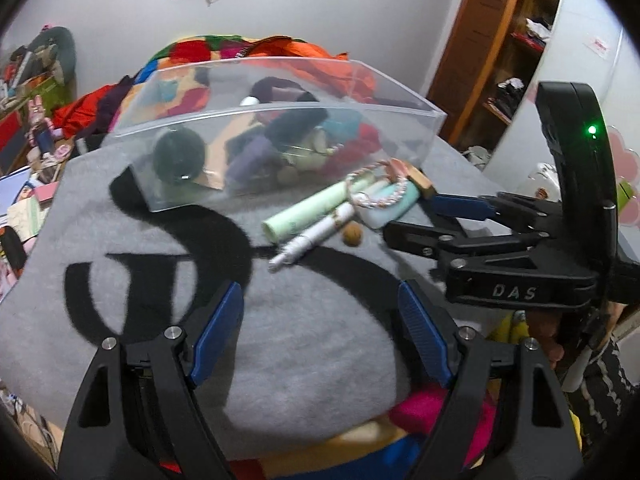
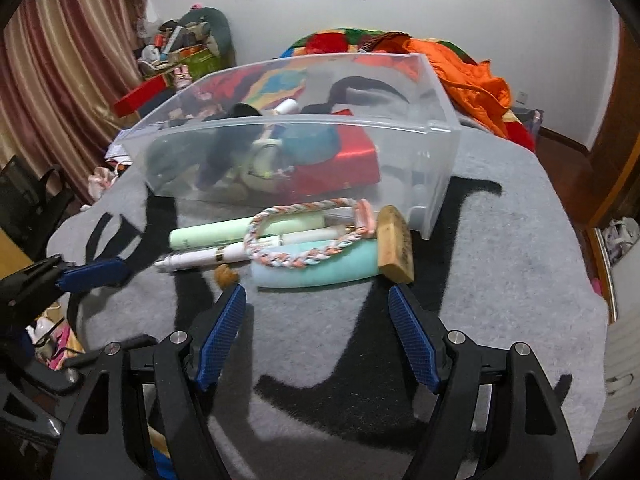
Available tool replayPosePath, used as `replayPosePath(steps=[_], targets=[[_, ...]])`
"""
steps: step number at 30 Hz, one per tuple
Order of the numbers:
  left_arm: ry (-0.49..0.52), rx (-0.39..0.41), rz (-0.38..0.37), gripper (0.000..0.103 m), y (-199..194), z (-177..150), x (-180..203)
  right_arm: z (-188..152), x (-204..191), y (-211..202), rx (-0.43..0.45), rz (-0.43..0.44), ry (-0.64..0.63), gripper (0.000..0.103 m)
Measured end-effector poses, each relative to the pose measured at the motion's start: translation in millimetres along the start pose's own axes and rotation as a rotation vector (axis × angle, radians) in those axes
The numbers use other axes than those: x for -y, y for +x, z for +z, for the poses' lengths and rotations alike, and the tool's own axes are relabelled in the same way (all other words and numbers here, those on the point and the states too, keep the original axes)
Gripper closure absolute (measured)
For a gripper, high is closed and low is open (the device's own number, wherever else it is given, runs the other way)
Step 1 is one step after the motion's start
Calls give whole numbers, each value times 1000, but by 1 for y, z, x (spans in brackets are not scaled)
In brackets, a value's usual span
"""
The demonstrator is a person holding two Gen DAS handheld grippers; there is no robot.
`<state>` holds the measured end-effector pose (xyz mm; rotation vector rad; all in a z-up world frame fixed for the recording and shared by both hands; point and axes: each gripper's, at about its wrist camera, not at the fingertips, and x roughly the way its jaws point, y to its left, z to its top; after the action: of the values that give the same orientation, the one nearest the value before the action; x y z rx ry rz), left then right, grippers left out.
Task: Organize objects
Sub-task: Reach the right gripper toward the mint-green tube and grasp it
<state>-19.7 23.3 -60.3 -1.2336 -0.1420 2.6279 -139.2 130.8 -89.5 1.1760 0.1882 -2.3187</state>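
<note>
A clear plastic bin holding several items stands on a grey blanket; it also shows in the left wrist view. In front of it lie a pale green tube, a white pen-like bottle, a teal bottle with a wooden cap, a braided cord and a small brown nut. My right gripper is open and empty just short of the teal bottle. My left gripper is open and empty, well back from the tube.
Bright clothes and an orange jacket are piled behind the bin. Clutter and a curtain stand at the left, a wooden shelf at the right. The blanket drops off at its edges.
</note>
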Motion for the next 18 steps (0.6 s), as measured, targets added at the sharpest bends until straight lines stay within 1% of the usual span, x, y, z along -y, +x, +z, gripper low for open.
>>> replayPosePath(steps=[1,2,3,6,8,9,10,13,15,18], targets=[[6,-3,0,29,3,1,2,1,-1,1,0,-13,-8,32],[13,-7,2,34,6,2,4,2,-2,3,-2,-26,-12,32],[23,-16,2,37,11,5,6,4,-3,5,-5,-37,-14,32],[57,-21,29,38,20,8,11,6,-4,9,-14,-50,-34,28],[82,-15,52,37,22,7,14,8,-4,11,-29,-78,-40,24],[88,-14,60,38,22,7,15,10,-2,13,-38,-93,-37,19],[93,-11,69,38,23,8,15,10,1,14,-43,-94,-27,18],[89,-6,85,38,23,8,11,10,10,14,-42,-56,8,18],[80,-3,96,38,24,9,5,11,12,13,-29,-46,20,18],[62,-1,102,38,23,11,-3,14,13,14,-28,-26,49,13]])
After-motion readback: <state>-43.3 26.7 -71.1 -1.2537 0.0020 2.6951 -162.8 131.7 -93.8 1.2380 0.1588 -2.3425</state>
